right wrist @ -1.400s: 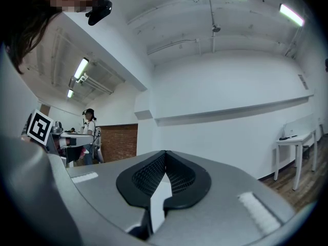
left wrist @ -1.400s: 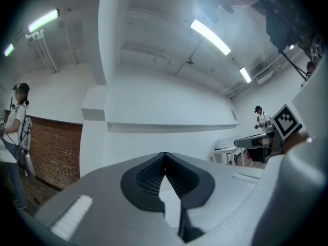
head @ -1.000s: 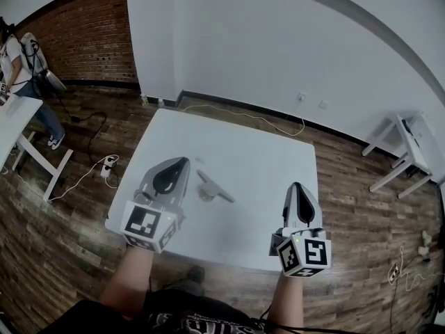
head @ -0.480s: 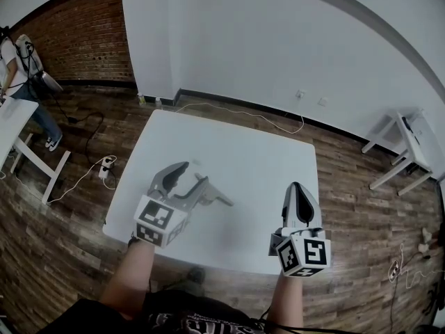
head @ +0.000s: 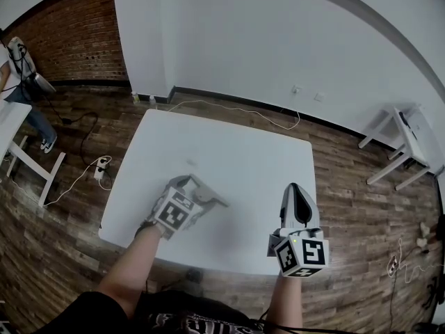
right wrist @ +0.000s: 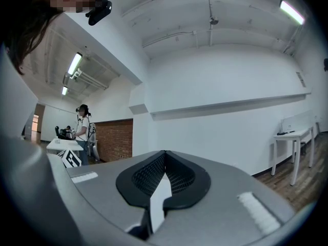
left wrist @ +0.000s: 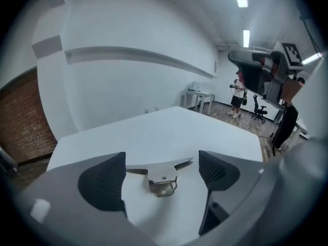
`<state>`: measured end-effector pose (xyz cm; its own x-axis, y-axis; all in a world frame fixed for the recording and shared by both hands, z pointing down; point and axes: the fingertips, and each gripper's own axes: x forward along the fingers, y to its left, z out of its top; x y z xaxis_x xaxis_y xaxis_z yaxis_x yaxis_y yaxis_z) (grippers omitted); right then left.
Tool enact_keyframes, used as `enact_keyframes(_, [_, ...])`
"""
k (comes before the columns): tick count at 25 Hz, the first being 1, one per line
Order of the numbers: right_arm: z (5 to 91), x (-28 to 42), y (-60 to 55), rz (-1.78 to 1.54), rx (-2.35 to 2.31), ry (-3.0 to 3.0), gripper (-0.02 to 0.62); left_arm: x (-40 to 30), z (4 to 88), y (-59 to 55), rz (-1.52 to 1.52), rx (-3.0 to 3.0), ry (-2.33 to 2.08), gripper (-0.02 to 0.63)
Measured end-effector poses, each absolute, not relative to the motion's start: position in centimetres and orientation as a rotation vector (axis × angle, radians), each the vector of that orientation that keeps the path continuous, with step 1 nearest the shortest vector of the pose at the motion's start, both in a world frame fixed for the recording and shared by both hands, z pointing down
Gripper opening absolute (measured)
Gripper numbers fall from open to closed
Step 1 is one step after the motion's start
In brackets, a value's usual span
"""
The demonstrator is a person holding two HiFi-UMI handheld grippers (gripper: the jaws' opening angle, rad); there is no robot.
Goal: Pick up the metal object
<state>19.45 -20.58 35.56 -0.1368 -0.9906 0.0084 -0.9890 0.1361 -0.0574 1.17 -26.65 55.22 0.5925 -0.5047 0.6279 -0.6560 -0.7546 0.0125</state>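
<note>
We're over the white table [head: 243,152]. The right tool [head: 297,195] hangs near the table's front edge, its jaws pressed together on nothing. The left tool [head: 197,188] is low on the table, its jaws opening wide. Between its pads, touching neither, the shiny metal object [left wrist: 163,177] lies flat on the tabletop.

Shiny metal object [left wrist: 163,177], matt white table [head: 240,155], wood-plank floor [head: 348,186], rough brick wall [head: 76,40]
</note>
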Motion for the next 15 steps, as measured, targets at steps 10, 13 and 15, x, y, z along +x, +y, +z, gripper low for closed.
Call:
enact_keyframes(10, [36.1,20.0,-20.5,-0.086,-2.074,2.347,0.011,1.9,61.4,-28.1,1.150,2.427,-0.947,0.426])
enact_keyframes(13, [36.1,20.3,-20.6,-0.088,-2.073,2.336,0.011,2.0,62.0,-28.4,1.169,2.391,-0.957,0.413])
enact_keyframes(15, [36.3,20.4,-20.5,-0.089,-2.075,2.330,0.011,2.0,62.5,-28.3,1.177,2.359,-0.950,0.392])
